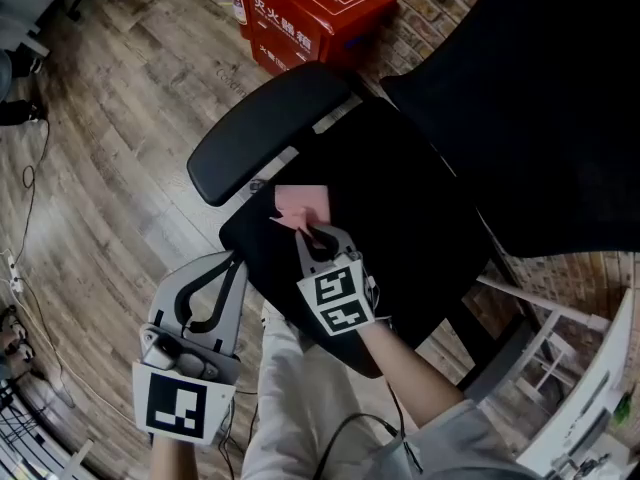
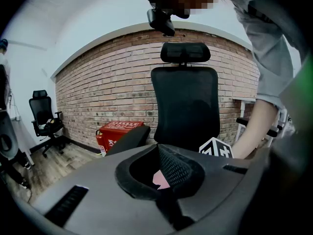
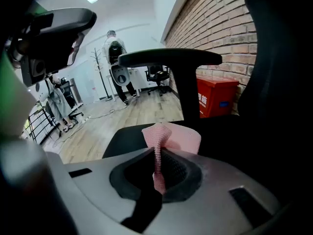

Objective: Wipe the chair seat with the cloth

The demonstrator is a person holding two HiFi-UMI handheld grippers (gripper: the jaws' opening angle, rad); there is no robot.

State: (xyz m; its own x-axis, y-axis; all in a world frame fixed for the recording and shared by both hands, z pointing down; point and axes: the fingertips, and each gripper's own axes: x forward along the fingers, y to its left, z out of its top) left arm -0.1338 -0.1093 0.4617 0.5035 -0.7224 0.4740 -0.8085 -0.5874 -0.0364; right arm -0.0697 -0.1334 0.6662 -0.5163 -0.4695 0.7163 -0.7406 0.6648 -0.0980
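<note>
The black chair seat fills the middle of the head view. A small pink cloth lies on its front left part, near the armrest. My right gripper is over the seat and is shut on the cloth's near edge. In the right gripper view the cloth rises folded from between the jaws of the right gripper. My left gripper hangs off the seat's front left corner, above the floor, shut and holding nothing. The left gripper faces the backrest.
A red box stands on the wooden floor by the brick wall beyond the armrest. The tall backrest rises at the right. A white frame stands at the lower right. Other chairs stand farther off.
</note>
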